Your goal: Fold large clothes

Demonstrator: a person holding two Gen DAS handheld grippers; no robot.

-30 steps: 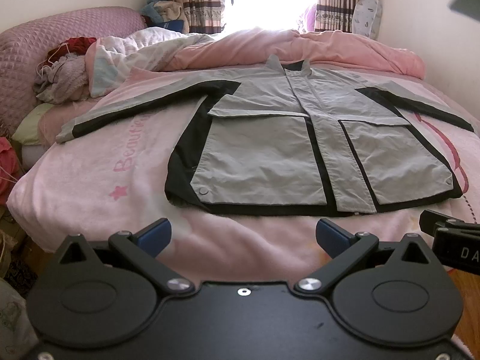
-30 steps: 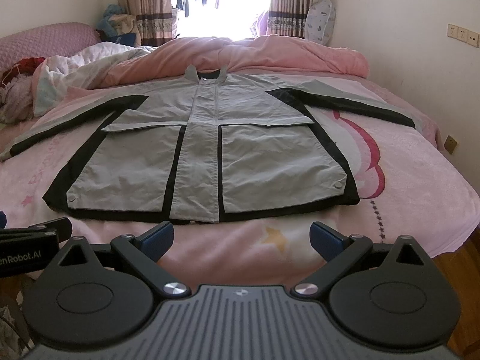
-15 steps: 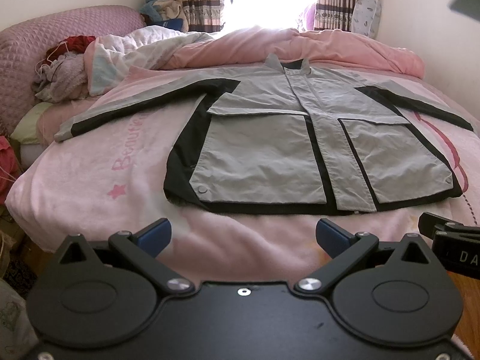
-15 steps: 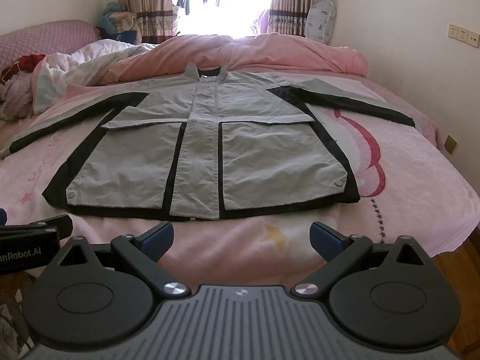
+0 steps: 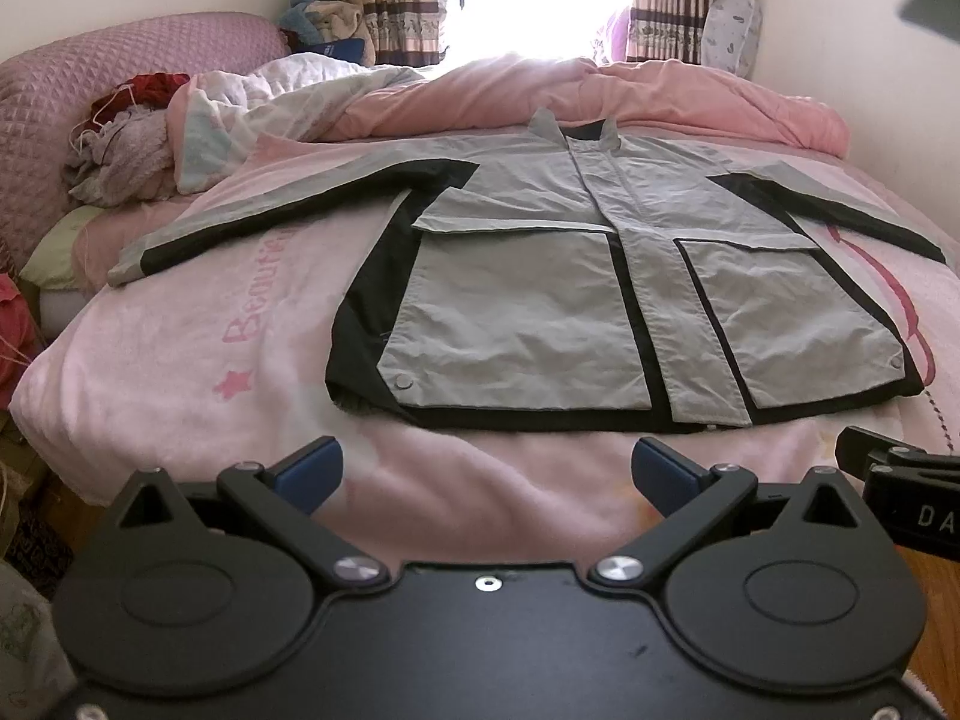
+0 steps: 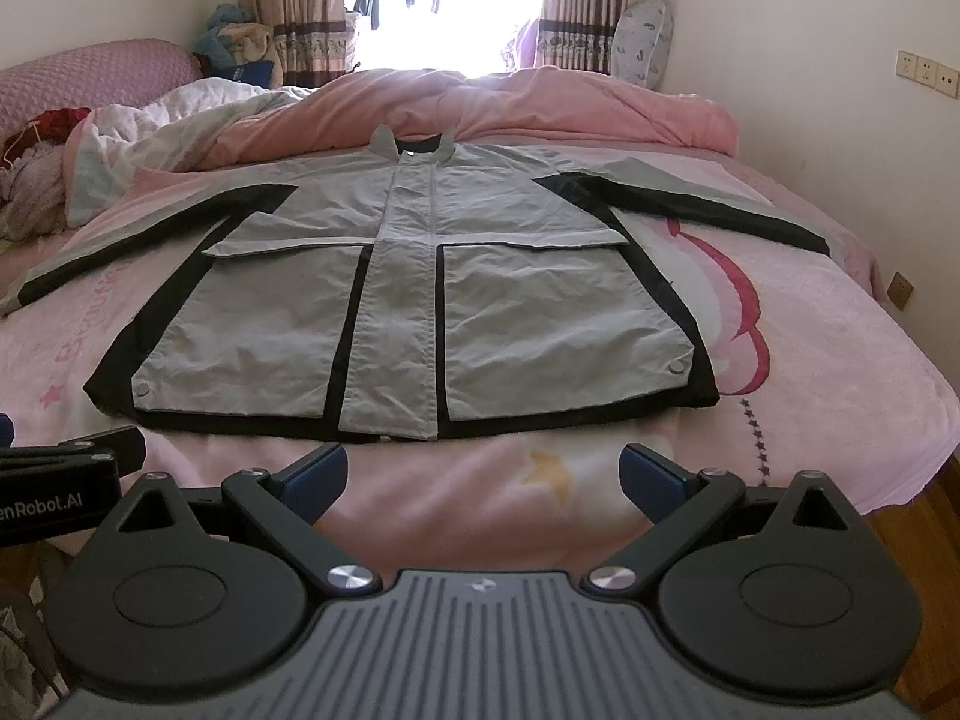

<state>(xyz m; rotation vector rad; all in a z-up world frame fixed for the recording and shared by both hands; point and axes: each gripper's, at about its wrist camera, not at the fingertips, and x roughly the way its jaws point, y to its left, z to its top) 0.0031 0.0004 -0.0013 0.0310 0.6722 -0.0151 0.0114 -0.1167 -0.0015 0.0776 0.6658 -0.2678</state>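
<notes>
Jacket [image 6: 408, 306] spread flat, front up, sleeves out at 9 & 3 on bed [image 6: 840, 372], ready for folding. Left tool [image 5: 486, 474] & right tool [image 6: 483, 474]: both wide open, empty, short of hem.

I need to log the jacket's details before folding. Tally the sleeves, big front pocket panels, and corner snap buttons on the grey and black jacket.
On the grey and black jacket:
Sleeves: 2
Front pocket panels: 2
Corner snap buttons: 2
Total: 6
</notes>
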